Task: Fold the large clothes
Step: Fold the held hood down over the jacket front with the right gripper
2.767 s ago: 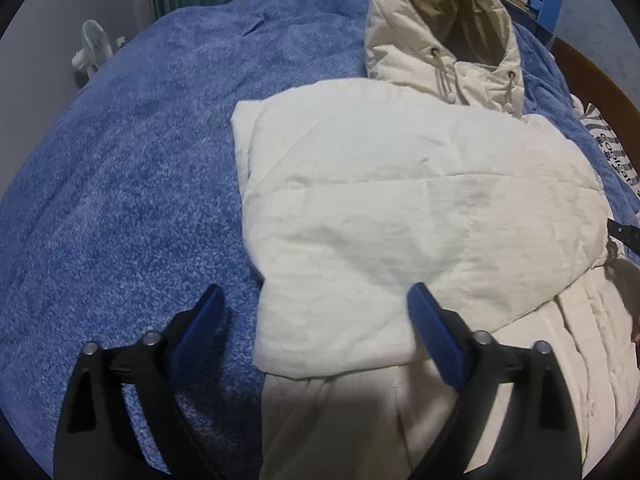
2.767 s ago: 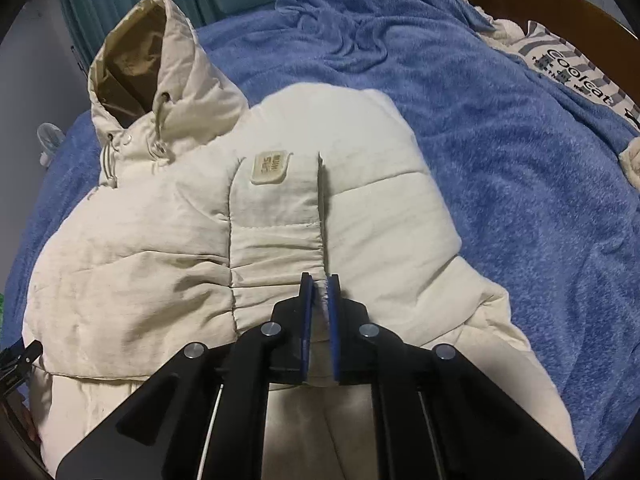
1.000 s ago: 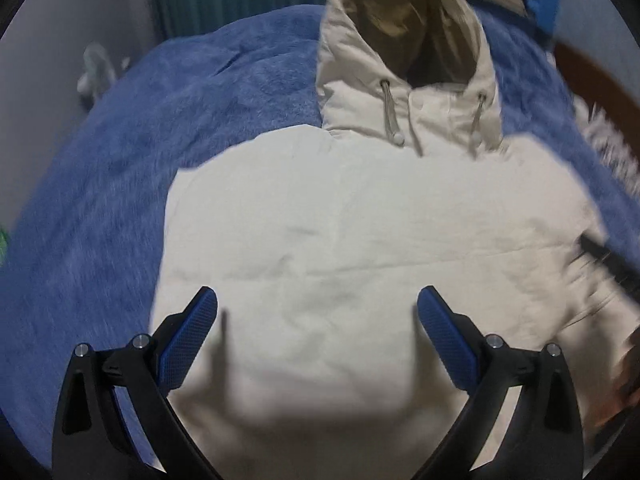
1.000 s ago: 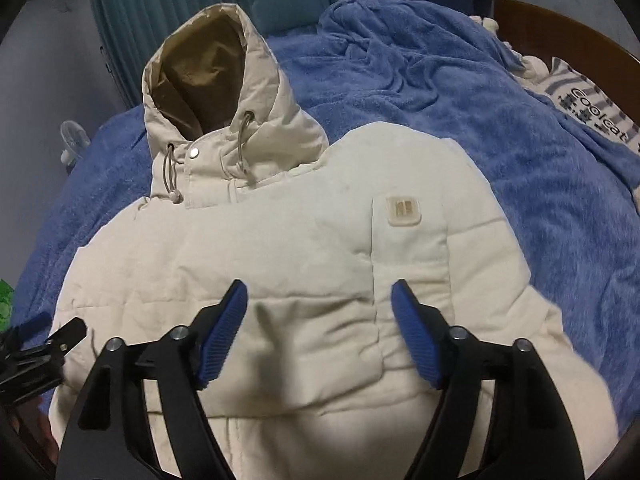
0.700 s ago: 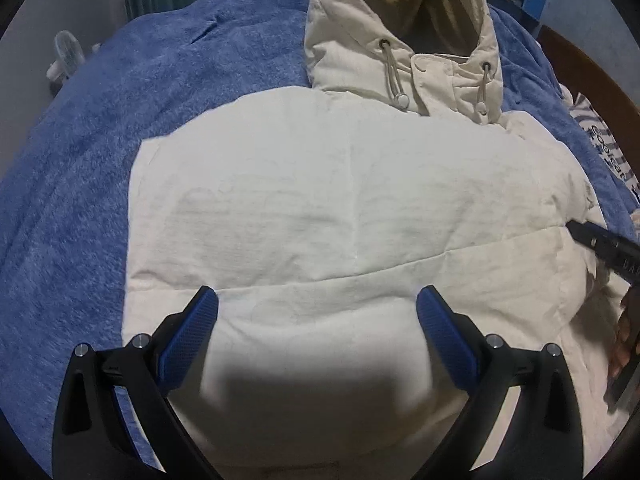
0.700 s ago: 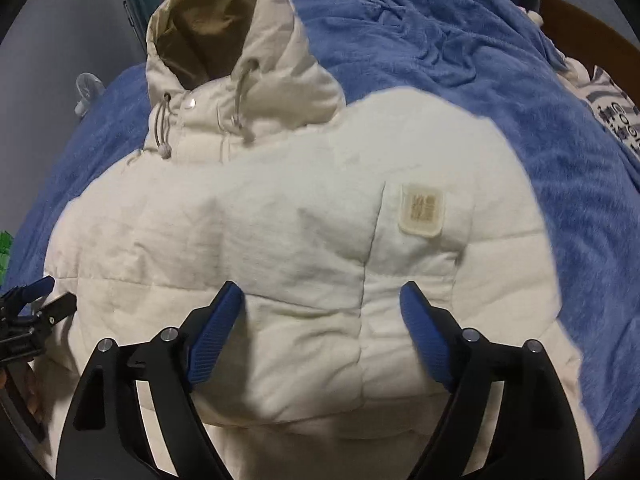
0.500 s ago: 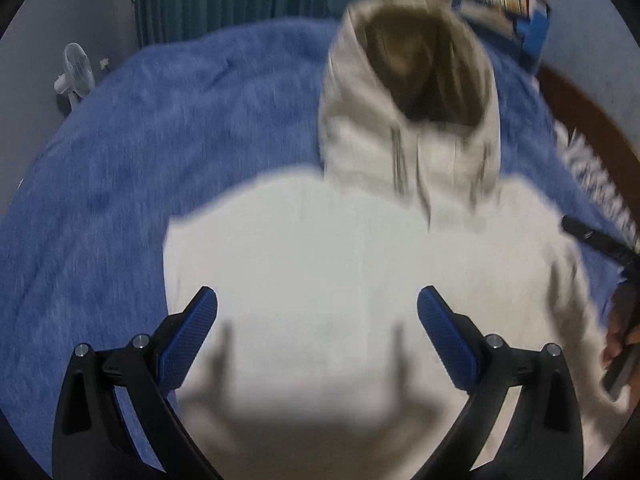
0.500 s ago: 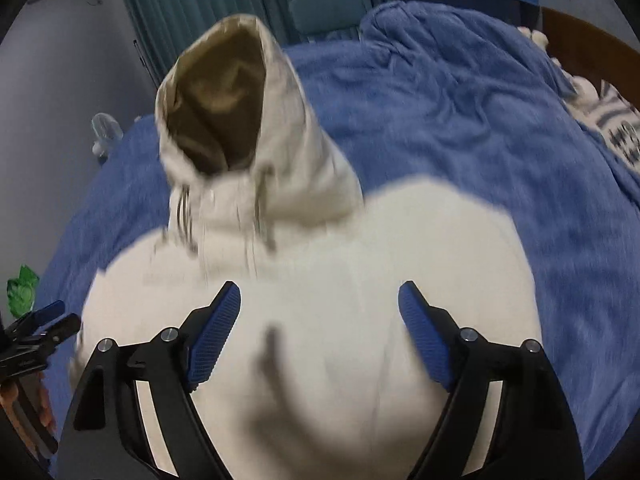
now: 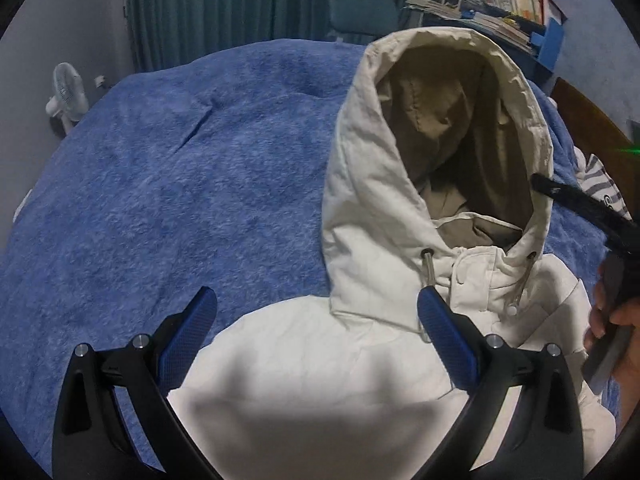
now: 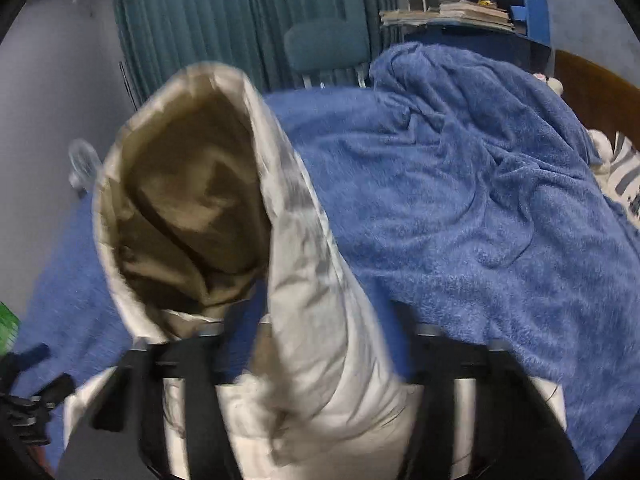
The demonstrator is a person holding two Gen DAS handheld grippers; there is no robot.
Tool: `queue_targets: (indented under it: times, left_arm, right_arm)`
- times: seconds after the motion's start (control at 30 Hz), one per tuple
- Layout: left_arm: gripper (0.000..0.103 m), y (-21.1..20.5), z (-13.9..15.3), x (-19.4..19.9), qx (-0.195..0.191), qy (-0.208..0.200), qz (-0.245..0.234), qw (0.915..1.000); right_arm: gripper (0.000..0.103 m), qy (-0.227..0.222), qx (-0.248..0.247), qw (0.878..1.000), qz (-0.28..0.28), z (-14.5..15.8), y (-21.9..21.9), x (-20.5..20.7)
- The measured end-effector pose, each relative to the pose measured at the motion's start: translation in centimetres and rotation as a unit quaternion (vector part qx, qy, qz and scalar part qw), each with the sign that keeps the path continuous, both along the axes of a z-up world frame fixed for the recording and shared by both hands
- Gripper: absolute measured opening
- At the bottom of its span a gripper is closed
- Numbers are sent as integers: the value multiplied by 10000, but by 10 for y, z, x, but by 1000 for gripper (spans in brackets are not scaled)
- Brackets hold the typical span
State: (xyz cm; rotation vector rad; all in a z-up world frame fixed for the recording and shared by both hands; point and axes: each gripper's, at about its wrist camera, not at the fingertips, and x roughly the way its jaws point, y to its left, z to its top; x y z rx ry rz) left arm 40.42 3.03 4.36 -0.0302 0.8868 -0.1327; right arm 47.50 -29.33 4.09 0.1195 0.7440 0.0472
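A cream padded jacket [image 9: 344, 364] lies on the blue blanket [image 9: 168, 184], sleeves folded in, its tan-lined hood [image 9: 448, 152] standing up at the far end. My left gripper [image 9: 316, 332] is open and empty over the jacket's left shoulder, its right finger beside the hood's drawcords. My right gripper [image 10: 320, 332] is open, its blurred fingers either side of the hood's [image 10: 208, 208] right edge near the collar. The right gripper also shows in the left wrist view [image 9: 592, 216], beside the hood.
The blue blanket [image 10: 460, 200] covers the whole bed. A striped pillow [image 10: 624, 176] and brown headboard [image 9: 588, 120] lie at the right. A small white fan [image 9: 66, 94], teal curtains [image 9: 240, 0], a chair [image 10: 324, 48] and a shelf of books [image 9: 500, 4] stand beyond the bed.
Both grippers have moved forward from over the jacket's folded body up to the collar and hood. The right gripper, shut on the sleeve cuff 2.8 s ago, has opened.
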Motion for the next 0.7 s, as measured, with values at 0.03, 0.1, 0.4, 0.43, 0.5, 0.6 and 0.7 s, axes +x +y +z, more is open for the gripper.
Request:
queue_targets:
  times: [0.03,0.1,0.4,0.43,0.5,0.6,0.7]
  left_arm:
    - [96,0,-4,1,-24,7,26,10000]
    - [96,-1,-6,0,-131,-17,36,9999]
    - [96,-15,6,-13,207,-557,-174,9981]
    - [96,-17,12,-18,393,-783,-120,9961]
    - [96,-22,21,-24,661,-1139,-139,9912]
    - [96,-35,26,-31,1159,-1478,-283,9818]
    - [77,-56,14,-31,1750,-1330,-676,9732]
  right_arm:
    - [9,29,95,9999,59,-3,-1,1]
    - [8,-114,138,9998,119,-3,-2,-7]
    - [6,-673,-194,9942,818,4,-16,-88]
    - [6,-691,-223,9933,899,3,-19,-98]
    - [6,-640,-250,9924,1025,-2,-23,-111]
    - [6,-572,-349,9910,1157,-9,-21,-125]
    - [6,-620,-464,9894,1226,-13,-16,-136]
